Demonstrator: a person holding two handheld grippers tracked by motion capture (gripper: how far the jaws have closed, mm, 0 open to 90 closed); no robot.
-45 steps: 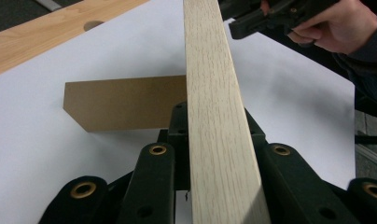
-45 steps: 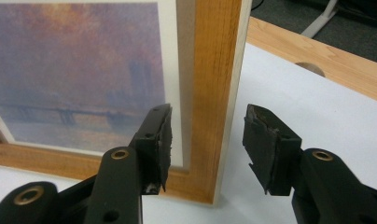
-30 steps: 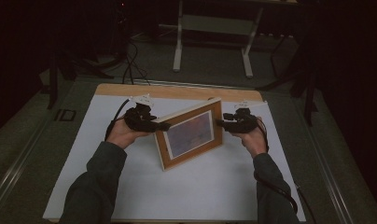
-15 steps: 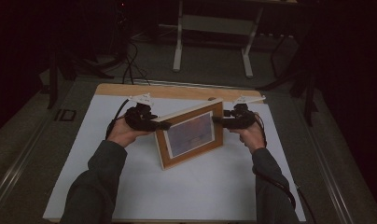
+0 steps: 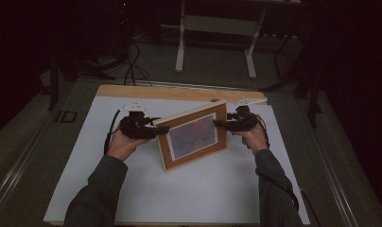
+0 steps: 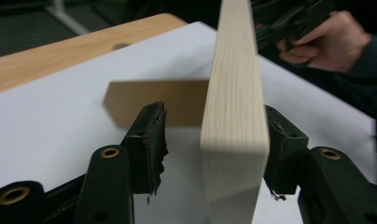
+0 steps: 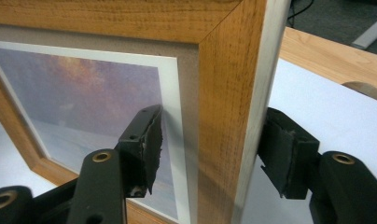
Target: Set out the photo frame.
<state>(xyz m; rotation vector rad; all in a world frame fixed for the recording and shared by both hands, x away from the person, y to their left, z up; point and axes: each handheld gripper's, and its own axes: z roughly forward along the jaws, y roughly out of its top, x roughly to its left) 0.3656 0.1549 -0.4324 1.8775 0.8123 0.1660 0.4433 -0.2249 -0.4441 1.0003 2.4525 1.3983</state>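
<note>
Wooden picture frame (image 5: 193,137) is standing upright near the middle of the white sheet (image 5: 132,194) that is covering most of the table, closer to the far edge than to the near one, and turned at an angle to those edges. Its front is showing a warm, grained moulding with mitred corners, a grey mat and a bluish, hazy print behind the glass; its outer sides are pale, bare wood with fine straight grain. A brown, flat support leg (image 6: 154,100) with a clipped corner is lying against the sheet behind it.

Left gripper (image 5: 153,131) is sitting at the frame's left side. Its jaws have just been opening: in the left gripper view the pale edge (image 6: 233,121) is standing between them, one black pad lying close along the wood, the other standing clear with a gap. The pads' rubber is looking worn and ragged.

Right gripper (image 5: 219,124) is sitting at the frame's right side, jaws spread wide and straddling the corner; in the right gripper view both pads are standing off the wood, one before the glass, one behind.

Bare light-wood tabletop (image 5: 156,91) is showing along the far edge.
</note>
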